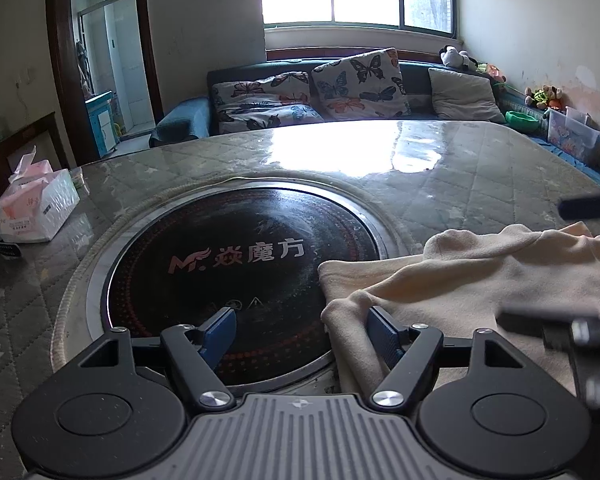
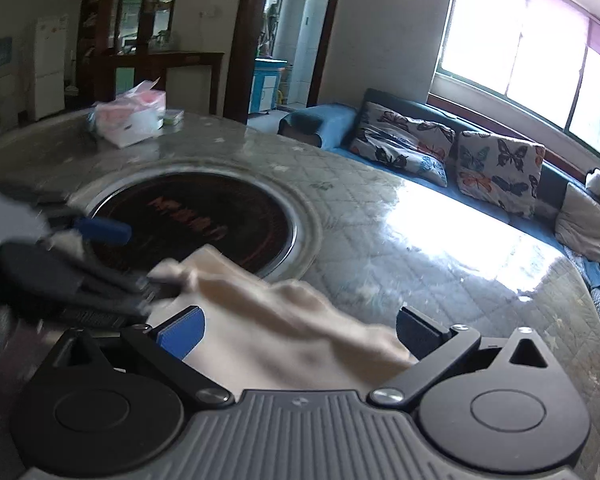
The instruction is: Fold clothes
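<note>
Your work surface is a large round bench [image 1: 440,184] covered in a glossy grey-green quilted sheet, with window glare across its far half. Sunk into its middle is a round black glass cooktop [image 1: 236,264] ringed in metal, with pale red lettering on it.

The cream-coloured soft fabric garment [image 1: 480,276] lies crumpled on the near right part of the bench. Its left edge laps over the right rim of the cooktop, and its folds bunch up in ridges toward the right.

Your left gripper [image 1: 300,332] hangs low over the near edge of the cooktop with its jaws spread apart and nothing pinched; the right blue-padded finger touches the left hem of the garment, while the left one sits over bare black glass.

Your right gripper [image 2: 300,332] has its jaws spread wide over the garment [image 2: 284,320], which lies loose between them. The pads do not press on it. That view is smeared by motion, so the exact contact at the left pad is hard to tell. Your left gripper shows there too, blurred, at the near left.

A white tissue box with pink tissues [image 1: 36,208] sits at the far left of the bench, well apart from the garment.
</note>
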A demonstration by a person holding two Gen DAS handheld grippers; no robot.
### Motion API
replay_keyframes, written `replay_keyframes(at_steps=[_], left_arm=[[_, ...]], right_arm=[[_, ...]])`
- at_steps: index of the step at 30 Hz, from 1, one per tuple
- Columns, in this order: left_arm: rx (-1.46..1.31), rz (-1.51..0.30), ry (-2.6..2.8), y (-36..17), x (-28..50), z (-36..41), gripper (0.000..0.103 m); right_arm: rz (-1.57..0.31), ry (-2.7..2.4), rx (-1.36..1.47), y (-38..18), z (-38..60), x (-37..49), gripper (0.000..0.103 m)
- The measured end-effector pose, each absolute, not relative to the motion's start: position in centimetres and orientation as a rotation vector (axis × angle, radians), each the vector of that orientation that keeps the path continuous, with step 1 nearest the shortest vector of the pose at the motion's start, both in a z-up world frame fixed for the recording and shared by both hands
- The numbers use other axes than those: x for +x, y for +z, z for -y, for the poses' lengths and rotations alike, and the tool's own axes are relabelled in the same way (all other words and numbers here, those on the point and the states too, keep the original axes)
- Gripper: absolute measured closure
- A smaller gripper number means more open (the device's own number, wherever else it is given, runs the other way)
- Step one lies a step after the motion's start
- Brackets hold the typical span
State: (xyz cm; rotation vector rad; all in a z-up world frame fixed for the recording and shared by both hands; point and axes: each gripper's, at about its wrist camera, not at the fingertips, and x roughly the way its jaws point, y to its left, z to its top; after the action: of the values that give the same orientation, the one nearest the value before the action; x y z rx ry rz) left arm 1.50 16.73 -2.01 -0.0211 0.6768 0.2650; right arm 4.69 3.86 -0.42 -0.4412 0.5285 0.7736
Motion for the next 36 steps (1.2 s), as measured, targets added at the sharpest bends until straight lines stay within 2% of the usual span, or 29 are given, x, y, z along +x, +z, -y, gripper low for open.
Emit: replay_keyframes(at_steps=[8, 22, 27, 29, 31, 33, 34, 35, 36], left_arm=[[-0.008, -0.677, 0.277, -1.9, 1.4, -16.5, 0.026], [-0.092, -0.626, 0.379, 0.4, -1.9, -20.1, 0.024], [-0.132, -0.619, 0.375, 0.9, -3.2, -20.8, 0.024], [-0.156, -0.624, 0.358, 1.0, -3.6, -20.7, 0.024], [-0.187, -0.63, 0.33, 1.1, -3.9, -20.6, 0.024], [-0.222, -0.637, 0.302, 1.2, -4.2, -20.4, 0.024], [-0.242, -0.641, 0.288, 1.3, -4.2, -20.3, 0.024], [-0.263, -0.645, 0.273, 1.3, -4.3, -20.2, 0.024], [-0.304, -0.652, 0.253, 1.3, -4.3, -20.2, 0.024]], right_arm=[[-0.505, 0.776, -0.491, -2.4, -3.9, 1.3, 0.0], [-0.435, 0.948, -0.568, -0.7, -6.0, -3.1, 0.001], [-0.462, 1.036, -0.634, -1.4, -8.3, -4.7, 0.02], [-0.475, 1.05, -0.651, -1.8, -9.0, -5.2, 0.039], [-0.486, 1.047, -0.676, -2.2, -9.5, -5.7, 0.048], [-0.49, 1.053, -0.676, -2.3, -9.5, -5.8, 0.052], [-0.495, 1.056, -0.668, -2.3, -9.4, -5.7, 0.064], [-0.501, 1.054, -0.656, -2.2, -9.2, -5.6, 0.07], [-0.507, 1.053, -0.643, -2.2, -9.0, -5.4, 0.073]])
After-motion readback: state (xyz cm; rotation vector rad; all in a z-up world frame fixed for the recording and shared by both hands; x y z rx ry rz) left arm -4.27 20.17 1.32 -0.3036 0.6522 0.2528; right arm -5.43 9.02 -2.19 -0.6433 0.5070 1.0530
